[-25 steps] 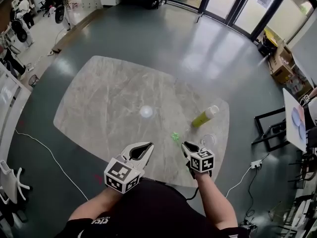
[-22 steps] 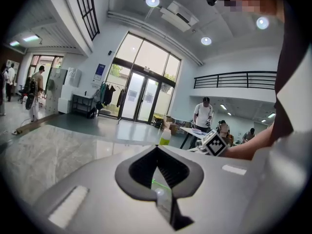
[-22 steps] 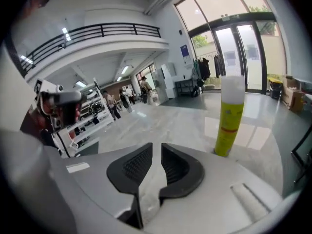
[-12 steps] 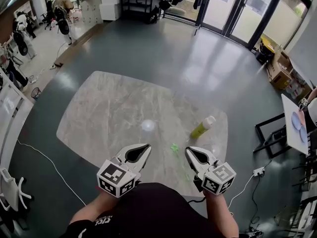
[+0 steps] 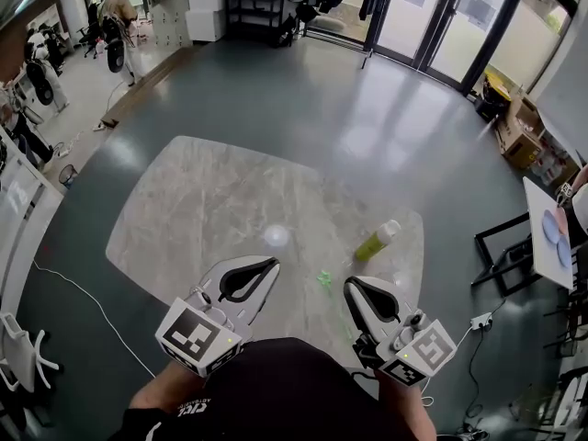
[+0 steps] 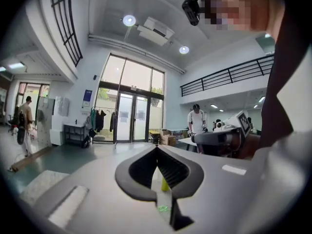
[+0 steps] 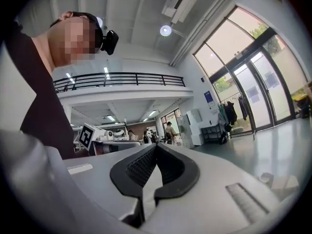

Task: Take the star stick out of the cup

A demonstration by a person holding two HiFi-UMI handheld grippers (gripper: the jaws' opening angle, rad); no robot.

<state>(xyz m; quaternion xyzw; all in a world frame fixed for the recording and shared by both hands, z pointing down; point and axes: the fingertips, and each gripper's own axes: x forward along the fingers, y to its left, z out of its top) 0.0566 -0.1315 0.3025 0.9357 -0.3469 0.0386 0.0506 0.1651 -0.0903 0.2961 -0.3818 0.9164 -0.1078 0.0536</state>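
The green star stick (image 5: 323,279) lies flat on the marble table (image 5: 202,209), out in the open between my two grippers. It also shows low in the left gripper view, as a green star stick (image 6: 163,209) beyond the jaws. I cannot make out the cup; the right gripper may cover it. My left gripper (image 5: 272,265) hangs over the table's near edge, left of the star, jaws shut and empty. My right gripper (image 5: 351,288) sits just right of the star, also shut with nothing in it. In both gripper views the tips meet: left gripper (image 6: 157,148), right gripper (image 7: 156,146).
A yellow-green bottle (image 5: 378,240) lies on its side near the table's right edge. A bright round spot (image 5: 275,237) marks the table's middle. A black stand (image 5: 501,246) and a power strip (image 5: 478,320) are on the floor at right, cardboard boxes (image 5: 524,122) farther back.
Both grippers have drawn back from the table toward the person's body. The star stick stays lying on the table. The head camera has tilted up a little.
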